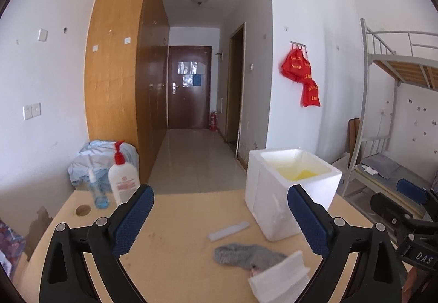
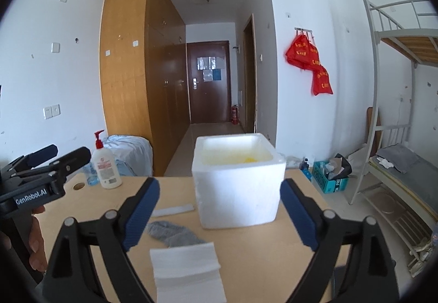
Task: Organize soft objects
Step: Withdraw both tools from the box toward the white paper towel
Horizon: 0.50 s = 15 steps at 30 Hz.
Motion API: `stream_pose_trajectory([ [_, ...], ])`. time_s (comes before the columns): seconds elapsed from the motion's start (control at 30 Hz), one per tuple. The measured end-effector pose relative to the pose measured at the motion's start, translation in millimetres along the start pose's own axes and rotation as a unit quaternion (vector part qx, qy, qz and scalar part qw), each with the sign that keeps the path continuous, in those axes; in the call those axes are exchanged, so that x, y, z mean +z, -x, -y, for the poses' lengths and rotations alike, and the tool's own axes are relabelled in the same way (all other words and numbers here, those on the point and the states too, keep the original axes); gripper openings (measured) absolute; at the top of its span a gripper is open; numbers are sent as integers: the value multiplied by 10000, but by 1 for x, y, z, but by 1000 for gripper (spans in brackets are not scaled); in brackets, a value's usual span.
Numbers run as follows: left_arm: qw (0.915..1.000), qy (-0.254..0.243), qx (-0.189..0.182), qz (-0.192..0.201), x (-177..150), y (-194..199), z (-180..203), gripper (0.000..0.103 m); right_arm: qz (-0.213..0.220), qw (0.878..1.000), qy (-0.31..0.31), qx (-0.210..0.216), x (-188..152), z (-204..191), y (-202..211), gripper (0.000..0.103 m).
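Sock (image 1: 247,255), grey, one, crumpled flat on the tan table (image 1: 175,234); left wrist view: it lies low and right of centre, nearer the right finger of the left gripper (image 1: 220,218) than the left finger, below the gap and touching neither; left gripper spread wide, blue pads apart, nothing held; folded white cloth (image 1: 282,278), one, overlapping the sock's near right end; white foam strip (image 1: 228,231), one, just beyond the sock; white foam box (image 1: 276,193), one, open-topped with yellow inside, behind the right finger; pump bottle (image 1: 122,174), one, and small clear bottle (image 1: 97,193), one, at the far left corner beside a round hole (image 1: 83,210) in the tabletop; middle of the table bare, far edge running straight behind box and bottles, left edge curving toward the wall; right gripper (image 1: 410,216) partly visible at the right border.

Right wrist view: right gripper (image 2: 220,216) likewise wide apart and empty; sock (image 2: 173,232) just inside and below its left finger, untouched; white cloth (image 2: 187,273) at the near edge, centred under the gap, its far corner touching the sock; foam strip (image 2: 172,210) beyond the sock; foam box (image 2: 238,185) straight ahead between the fingers; bare tabletop right of the box up to the right edge; left gripper (image 2: 58,155) in a hand (image 2: 37,242) at the left border, over the table's left side.
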<state>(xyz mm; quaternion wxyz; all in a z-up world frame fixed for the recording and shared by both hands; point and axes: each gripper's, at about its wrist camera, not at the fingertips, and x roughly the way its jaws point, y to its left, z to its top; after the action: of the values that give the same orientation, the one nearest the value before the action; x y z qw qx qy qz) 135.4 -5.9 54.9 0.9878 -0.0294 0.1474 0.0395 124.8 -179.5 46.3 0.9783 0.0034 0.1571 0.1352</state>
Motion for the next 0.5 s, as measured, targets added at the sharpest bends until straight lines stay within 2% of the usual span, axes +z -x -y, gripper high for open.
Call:
stream_pose_trajectory([
  [0.27, 9997, 223, 70, -63, -24, 38, -12, 102, -117, 9997, 16, 211, -23, -16, 19, 95],
  [0.5, 9990, 320, 82, -309, -46, 49, -23, 102, -227, 9994, 23, 248, -38, -22, 25, 95],
])
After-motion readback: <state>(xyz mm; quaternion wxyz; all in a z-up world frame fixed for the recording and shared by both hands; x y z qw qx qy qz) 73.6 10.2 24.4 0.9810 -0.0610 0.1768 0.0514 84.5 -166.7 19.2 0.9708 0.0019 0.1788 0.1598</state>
